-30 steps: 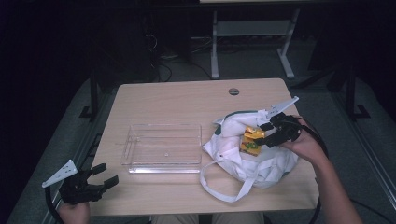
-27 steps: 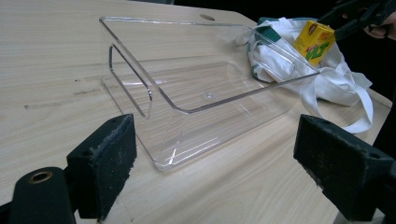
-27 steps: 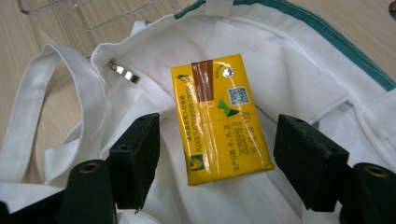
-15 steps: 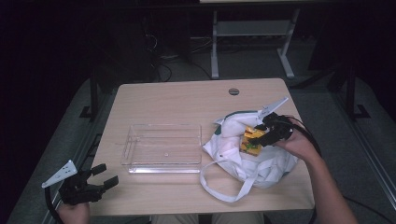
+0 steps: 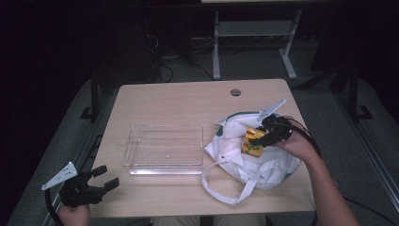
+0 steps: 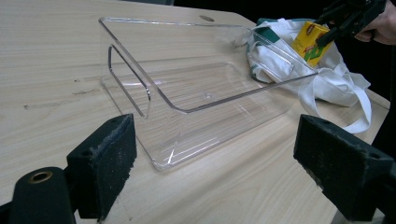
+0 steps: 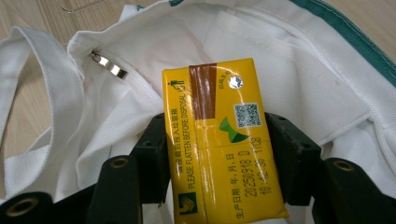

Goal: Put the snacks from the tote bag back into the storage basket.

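From above, your right gripper [image 5: 260, 137] holds a yellow drink carton [image 5: 252, 141] just over the open mouth of the white cloth bag [image 5: 263, 165] at the desk's [image 5: 188, 99] right side; its print is too small to read there. Your left gripper [image 5: 107, 178] hovers at the near-left desk edge, jaws wide apart and empty.

In the left gripper view, the clear tray [image 6: 196, 100] lies ahead between the spread jaws, and the carton [image 6: 312, 43] shows far off, its upper part covered by your right gripper.

In the right gripper view, both jaws press the carton's [image 7: 224, 140] sides. It is glossy yellow with a brown strip, a foil straw hole, a QR code and a date stamp; its lower end is cut off, and the bag's [image 7: 116, 116] inside is hidden behind it.
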`<act>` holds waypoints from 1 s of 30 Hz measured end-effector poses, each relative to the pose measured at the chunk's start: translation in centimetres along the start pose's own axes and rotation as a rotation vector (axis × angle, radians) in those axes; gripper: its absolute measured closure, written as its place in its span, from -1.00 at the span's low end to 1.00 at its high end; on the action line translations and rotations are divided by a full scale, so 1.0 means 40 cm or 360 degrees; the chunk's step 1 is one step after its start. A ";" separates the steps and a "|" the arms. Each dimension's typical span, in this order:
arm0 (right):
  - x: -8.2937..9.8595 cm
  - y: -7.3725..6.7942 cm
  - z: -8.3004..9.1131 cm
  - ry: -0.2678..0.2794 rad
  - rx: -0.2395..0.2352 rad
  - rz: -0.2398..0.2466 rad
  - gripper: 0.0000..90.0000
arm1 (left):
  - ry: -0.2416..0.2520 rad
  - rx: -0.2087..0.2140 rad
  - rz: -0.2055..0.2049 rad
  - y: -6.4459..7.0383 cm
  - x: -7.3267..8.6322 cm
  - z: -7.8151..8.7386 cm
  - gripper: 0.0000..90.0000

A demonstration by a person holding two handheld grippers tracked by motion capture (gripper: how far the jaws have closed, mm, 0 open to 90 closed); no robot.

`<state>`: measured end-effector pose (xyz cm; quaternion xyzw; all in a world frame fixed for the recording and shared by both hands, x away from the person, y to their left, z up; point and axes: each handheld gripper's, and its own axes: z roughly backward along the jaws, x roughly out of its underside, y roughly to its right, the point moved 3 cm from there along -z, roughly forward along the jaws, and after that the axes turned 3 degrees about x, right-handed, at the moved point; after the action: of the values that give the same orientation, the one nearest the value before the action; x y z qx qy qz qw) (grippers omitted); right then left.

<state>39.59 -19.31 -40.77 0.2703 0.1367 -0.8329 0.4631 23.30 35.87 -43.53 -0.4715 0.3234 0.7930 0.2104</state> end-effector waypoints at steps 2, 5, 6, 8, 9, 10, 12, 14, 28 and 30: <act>0.000 0.000 0.000 0.0000 0.0000 -0.0001 0.03 | -0.0002 0.0001 0.0001 0.000 0.000 0.000 -0.72; -0.001 0.000 0.000 0.0007 0.0011 0.0011 0.06 | -0.0001 0.0000 0.0001 0.000 0.000 0.000 -0.72; -0.001 0.000 0.000 0.0006 0.0017 0.0012 0.06 | -0.0002 0.0001 0.0001 0.000 0.000 0.000 -0.72; -0.006 -0.004 0.000 -0.0014 0.0021 0.0012 0.08 | 0.0000 0.0002 0.0002 0.001 0.000 0.000 -0.72; -0.009 -0.003 0.000 -0.0023 0.0027 0.0029 0.09 | 0.0000 0.0002 0.0001 0.001 0.000 0.000 -0.72; -0.013 -0.005 0.001 -0.0042 0.0034 0.0036 0.10 | 0.0001 0.0000 0.0001 0.001 0.000 0.001 -0.72; -0.014 -0.006 0.001 -0.0044 0.0035 0.0035 0.11 | 0.0003 0.0001 0.0004 0.000 0.000 0.001 -0.72; -0.016 -0.007 0.004 -0.0048 0.0029 0.0010 0.12 | 0.0008 0.0000 0.0009 0.000 0.000 0.002 -0.72; -0.028 -0.023 0.050 -0.0010 0.0018 0.0022 0.14 | 0.0007 0.0002 0.0008 0.003 0.000 0.000 -0.72; -0.033 -0.026 0.063 0.0002 0.0010 0.0021 0.14 | 0.0003 0.0003 0.0007 0.004 0.000 0.000 -0.72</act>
<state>38.44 -19.03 -37.98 0.2734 0.1325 -0.8301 0.4676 23.20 35.76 -43.48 -0.4713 0.3254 0.7927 0.2089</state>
